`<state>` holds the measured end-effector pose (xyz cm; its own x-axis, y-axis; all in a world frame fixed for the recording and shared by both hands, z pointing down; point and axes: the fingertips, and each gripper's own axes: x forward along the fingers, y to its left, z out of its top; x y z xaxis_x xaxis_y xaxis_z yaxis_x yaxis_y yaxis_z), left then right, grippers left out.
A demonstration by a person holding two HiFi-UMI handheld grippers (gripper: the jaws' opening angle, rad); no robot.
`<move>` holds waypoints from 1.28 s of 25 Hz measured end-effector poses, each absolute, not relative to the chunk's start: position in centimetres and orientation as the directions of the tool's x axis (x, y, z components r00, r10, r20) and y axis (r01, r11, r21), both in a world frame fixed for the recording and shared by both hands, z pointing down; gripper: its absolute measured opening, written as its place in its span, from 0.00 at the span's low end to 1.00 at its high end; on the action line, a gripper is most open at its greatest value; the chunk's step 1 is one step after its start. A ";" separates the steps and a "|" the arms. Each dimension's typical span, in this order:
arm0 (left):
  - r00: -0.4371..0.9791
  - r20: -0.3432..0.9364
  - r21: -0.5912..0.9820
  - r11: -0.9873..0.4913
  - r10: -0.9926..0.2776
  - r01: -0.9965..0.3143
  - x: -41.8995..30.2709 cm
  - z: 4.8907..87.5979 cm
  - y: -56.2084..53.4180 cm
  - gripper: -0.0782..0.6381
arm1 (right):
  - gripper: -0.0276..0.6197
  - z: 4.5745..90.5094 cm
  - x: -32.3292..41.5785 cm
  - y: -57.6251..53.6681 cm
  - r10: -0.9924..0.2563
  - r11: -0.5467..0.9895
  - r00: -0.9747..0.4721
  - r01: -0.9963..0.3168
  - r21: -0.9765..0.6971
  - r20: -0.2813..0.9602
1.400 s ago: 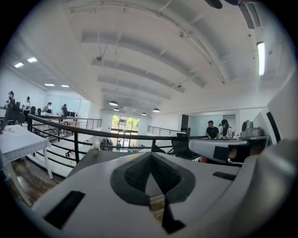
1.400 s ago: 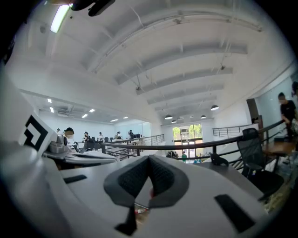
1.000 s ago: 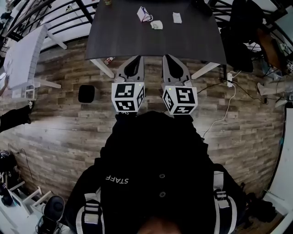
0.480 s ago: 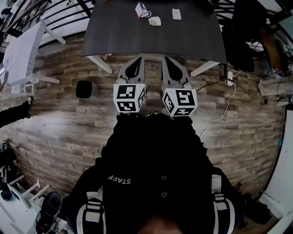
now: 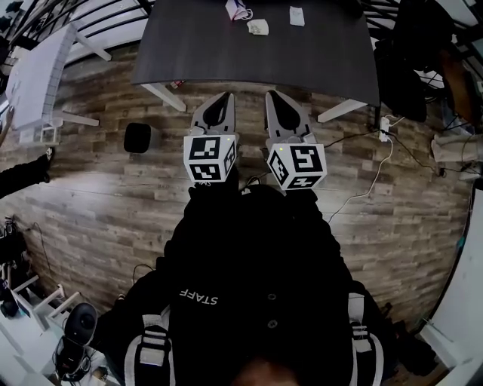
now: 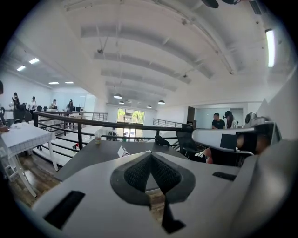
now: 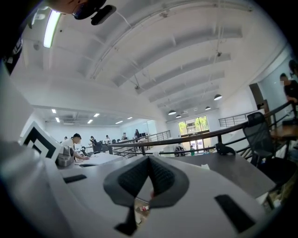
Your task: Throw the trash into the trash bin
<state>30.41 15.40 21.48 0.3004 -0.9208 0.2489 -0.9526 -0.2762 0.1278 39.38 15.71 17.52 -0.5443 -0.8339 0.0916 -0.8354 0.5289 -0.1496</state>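
Three bits of trash lie at the far side of the dark table [image 5: 256, 64]: a white and purple packet [image 5: 238, 9], a crumpled paper [image 5: 258, 27] and a small white piece [image 5: 296, 15]. A small black trash bin [image 5: 137, 138] stands on the wooden floor, left of the table's near corner. My left gripper [image 5: 225, 96] and right gripper [image 5: 272, 95] are held side by side in front of the table's near edge, both shut and empty. In the left gripper view the left gripper [image 6: 150, 155] points across the table at the packet [image 6: 123, 151]. In the right gripper view the right gripper [image 7: 149, 159] has its tips together.
A white table [image 5: 34, 87] stands at the far left. A black chair [image 5: 411, 53] sits right of the dark table, with a power strip and white cable [image 5: 381, 130] on the floor beside it. Someone's dark shoe [image 5: 23, 185] shows at the left edge. A railing runs behind the table.
Both grippers have sunk a little, still shut and side by side. In the head view the table and its trash have slid toward the top edge.
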 end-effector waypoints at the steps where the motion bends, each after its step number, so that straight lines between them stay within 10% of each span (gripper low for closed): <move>1: 0.297 0.247 0.126 -0.273 -0.922 -0.954 30.1 21.5 14.8 0.11 | 0.07 17.7 39.2 15.0 -0.835 0.527 -0.543 -0.836 -0.151 0.091; 32: 0.464 0.244 0.185 -0.429 -0.851 -0.884 26.3 21.7 -14.4 0.11 | 0.07 19.8 33.0 -14.3 -0.899 0.381 -0.404 -0.912 -0.151 0.168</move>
